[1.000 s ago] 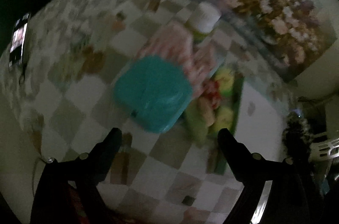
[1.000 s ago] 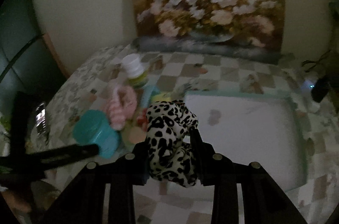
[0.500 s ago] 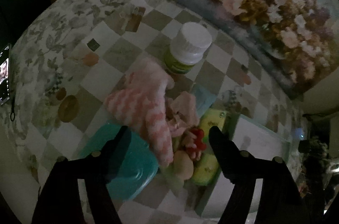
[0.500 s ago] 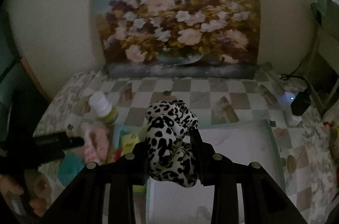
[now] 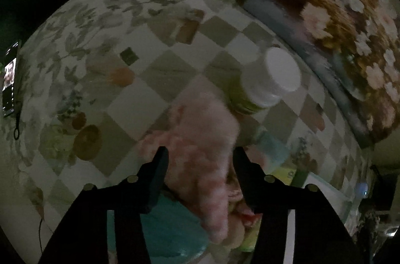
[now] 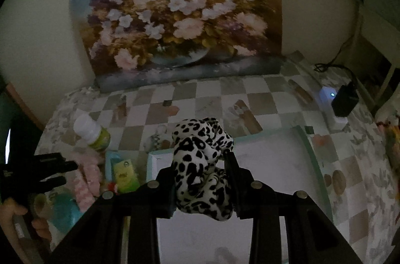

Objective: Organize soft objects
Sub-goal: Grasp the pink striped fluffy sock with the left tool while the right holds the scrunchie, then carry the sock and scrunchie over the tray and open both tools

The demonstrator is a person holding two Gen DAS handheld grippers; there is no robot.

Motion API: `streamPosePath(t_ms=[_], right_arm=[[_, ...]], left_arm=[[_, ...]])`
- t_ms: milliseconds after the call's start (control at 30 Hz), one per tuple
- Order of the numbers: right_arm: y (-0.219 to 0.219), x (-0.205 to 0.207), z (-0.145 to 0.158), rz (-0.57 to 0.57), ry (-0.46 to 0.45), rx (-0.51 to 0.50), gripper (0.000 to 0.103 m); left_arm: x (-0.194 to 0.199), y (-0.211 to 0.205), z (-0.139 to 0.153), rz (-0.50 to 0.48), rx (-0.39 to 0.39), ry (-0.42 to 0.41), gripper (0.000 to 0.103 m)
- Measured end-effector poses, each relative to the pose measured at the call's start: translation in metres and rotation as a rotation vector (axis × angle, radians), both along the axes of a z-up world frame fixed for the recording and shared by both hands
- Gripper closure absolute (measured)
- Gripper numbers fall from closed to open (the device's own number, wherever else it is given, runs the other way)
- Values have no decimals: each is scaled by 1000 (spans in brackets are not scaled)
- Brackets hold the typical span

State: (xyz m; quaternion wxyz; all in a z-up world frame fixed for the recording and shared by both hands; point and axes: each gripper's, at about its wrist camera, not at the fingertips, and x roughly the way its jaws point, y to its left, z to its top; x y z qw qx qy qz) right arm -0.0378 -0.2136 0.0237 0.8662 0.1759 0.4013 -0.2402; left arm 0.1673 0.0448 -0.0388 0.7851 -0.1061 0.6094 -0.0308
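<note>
A fluffy pink-and-white sock (image 5: pixel 200 136) lies on the checked tablecloth among a small pile of soft things. My left gripper (image 5: pixel 200 161) points steeply down at it. Its jaws are closing with the sock between them, and no firm pinch shows. The right wrist view shows the same gripper (image 6: pixel 67 172) at the far left, by the sock (image 6: pixel 87 179). My right gripper (image 6: pixel 201 161) is shut on a black-and-white leopard-print soft piece (image 6: pixel 197 146). It hangs over the near left part of a white tray (image 6: pixel 275 164) with a teal rim.
A white-capped green bottle (image 5: pixel 270 84) stands just beyond the sock. A teal round container (image 5: pixel 170 239) sits under my left fingers. A yellow-green packet (image 6: pixel 125 172) lies beside the tray. A flower painting (image 6: pixel 182 26) leans on the wall. A black charger (image 6: pixel 345 99) sits far right.
My left gripper has moved from above the teal container onto the pink sock, and its jaws have narrowed. My right gripper has carried the leopard piece sideways, further over the tray.
</note>
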Motion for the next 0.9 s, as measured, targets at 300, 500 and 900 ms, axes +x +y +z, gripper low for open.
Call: streamPosePath(t_ms=[300,500,900], right_arm=[[0,0,-4,-1,12,7,68],[4,1,-5,13,18,1,68],[6,4,-8,29,36,4,68]], left_arm=[[-1,-9,-18,-33,-31,42,50],[-2,-6,-27,-11,-24,50,88],[-2,18,-14,66,-46,-23,95]])
